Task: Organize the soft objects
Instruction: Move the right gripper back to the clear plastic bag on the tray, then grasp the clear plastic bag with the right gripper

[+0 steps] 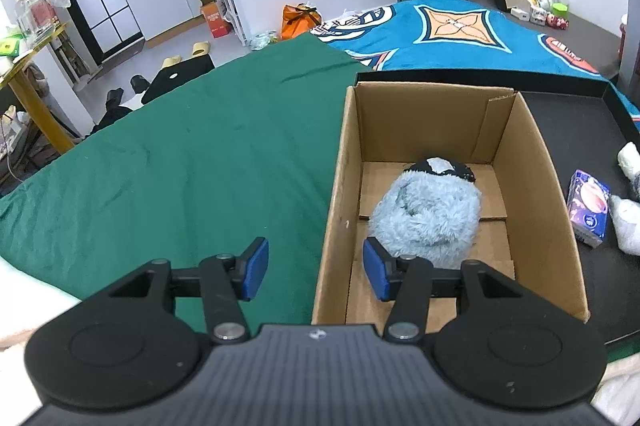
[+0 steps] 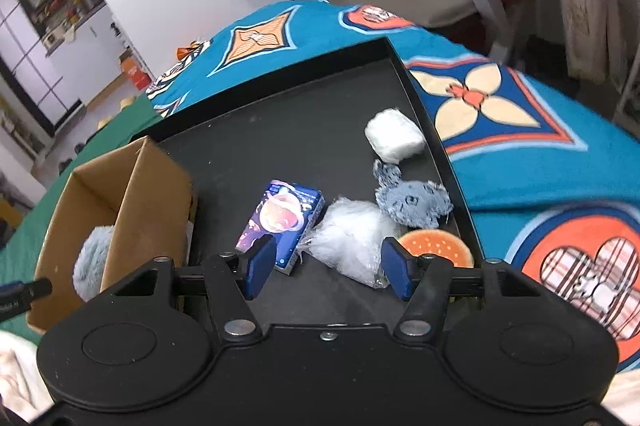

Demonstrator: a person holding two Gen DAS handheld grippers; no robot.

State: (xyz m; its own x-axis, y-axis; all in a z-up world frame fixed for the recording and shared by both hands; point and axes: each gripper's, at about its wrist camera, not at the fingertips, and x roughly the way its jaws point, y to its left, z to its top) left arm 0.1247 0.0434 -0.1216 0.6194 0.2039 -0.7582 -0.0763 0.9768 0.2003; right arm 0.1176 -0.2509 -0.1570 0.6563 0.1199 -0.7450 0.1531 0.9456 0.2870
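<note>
Bedroom with a kitchen nook behind; bed under a green sheet (image 1: 180,153) and a teal patterned blanket (image 2: 532,161). Black tray (image 2: 288,129) lies on the bed. Left gripper (image 1: 316,268) spread, empty, straddling the near-left wall of the cardboard box (image 1: 536,161); fluffy blue plush (image 1: 428,214) sits inside, just ahead of its right pad. Right gripper (image 2: 328,268) spread, empty, over the tray; purple carton (image 2: 280,222), print unreadable, ahead-left; clear plastic bag (image 2: 348,234) just ahead; grey plush (image 2: 412,201), burger toy (image 2: 436,246) ahead-right; white bundle (image 2: 394,139) farther.
</note>
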